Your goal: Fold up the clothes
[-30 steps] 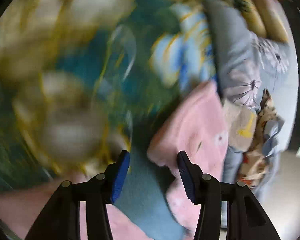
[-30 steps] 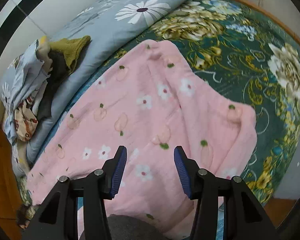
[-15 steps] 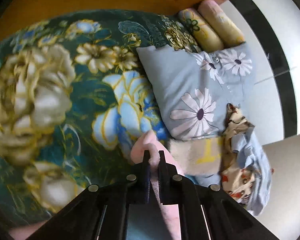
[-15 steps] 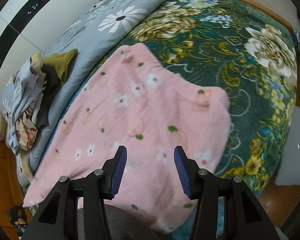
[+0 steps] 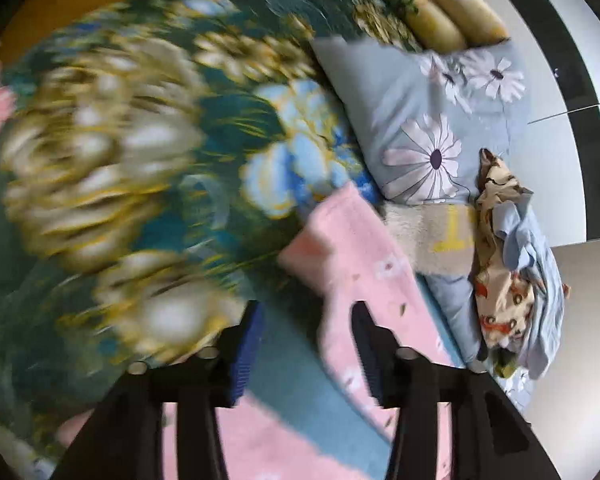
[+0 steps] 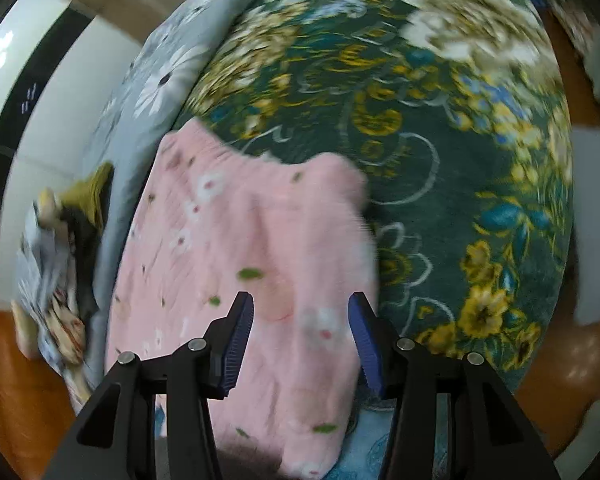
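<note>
While your left gripper (image 5: 306, 344) has just been opening, nothing is pinched; pink floral garment (image 6: 240, 248) lies on green floral bedspread (image 6: 440, 160); right gripper (image 6: 300, 340) gapes empty above it.

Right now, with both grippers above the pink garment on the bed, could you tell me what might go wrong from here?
1. The left gripper has just been opening; its fingers press on nothing. The folded edge of the pink garment looks loose and may spring back.
2. The clothes pile lies close beside the garment; a sweep could snag it.
3. Both views are blurred, so the next grasp may miss the edge or catch the green floral bedspread.
</note>
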A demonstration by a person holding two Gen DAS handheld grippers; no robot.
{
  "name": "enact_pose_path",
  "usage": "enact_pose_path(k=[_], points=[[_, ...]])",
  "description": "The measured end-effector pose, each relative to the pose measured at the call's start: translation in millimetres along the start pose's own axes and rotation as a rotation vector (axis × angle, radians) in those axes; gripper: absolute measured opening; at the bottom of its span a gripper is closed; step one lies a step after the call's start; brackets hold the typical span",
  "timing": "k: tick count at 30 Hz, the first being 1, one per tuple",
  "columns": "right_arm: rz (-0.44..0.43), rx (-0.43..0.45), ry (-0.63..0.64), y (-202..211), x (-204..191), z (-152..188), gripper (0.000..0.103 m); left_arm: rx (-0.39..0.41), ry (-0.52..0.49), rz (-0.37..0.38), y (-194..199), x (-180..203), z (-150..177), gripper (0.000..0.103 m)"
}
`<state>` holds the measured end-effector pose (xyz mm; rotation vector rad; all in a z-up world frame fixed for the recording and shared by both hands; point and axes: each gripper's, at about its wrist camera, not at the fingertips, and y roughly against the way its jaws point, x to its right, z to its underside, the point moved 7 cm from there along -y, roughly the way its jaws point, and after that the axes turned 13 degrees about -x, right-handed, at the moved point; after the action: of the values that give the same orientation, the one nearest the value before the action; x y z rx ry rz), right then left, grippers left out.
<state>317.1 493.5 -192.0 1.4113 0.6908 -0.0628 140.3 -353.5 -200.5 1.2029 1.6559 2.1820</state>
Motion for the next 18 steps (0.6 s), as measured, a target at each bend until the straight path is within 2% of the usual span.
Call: enact_pose_path(k=[4, 7, 10, 14, 18], points=[[-0.057, -0.024, -0.073, -17, 29, -6, 0.052, 0.01, 0.06, -0.083, 11, -60, 48, 0.058], [-0.07, -0.025, -0.097, -28, 40, -11, 0.055, -0.027, 0.121, -0.137, 6, -102, 85, 0.058], [-0.103, -0.035, -0.101, -37, 38, -17, 0.056, -0.05, 0.168, -0.133, -5, -125, 114, 0.058], [-0.093, -0.05, -0.095, -43, 33, -20, 0.056, -0.096, 0.246, -0.092, -25, -140, 140, 0.058], [-0.123, -0.062, -0.143, -43, 40, -13, 0.056, -0.077, 0.181, -0.15, -30, -129, 149, 0.058]])
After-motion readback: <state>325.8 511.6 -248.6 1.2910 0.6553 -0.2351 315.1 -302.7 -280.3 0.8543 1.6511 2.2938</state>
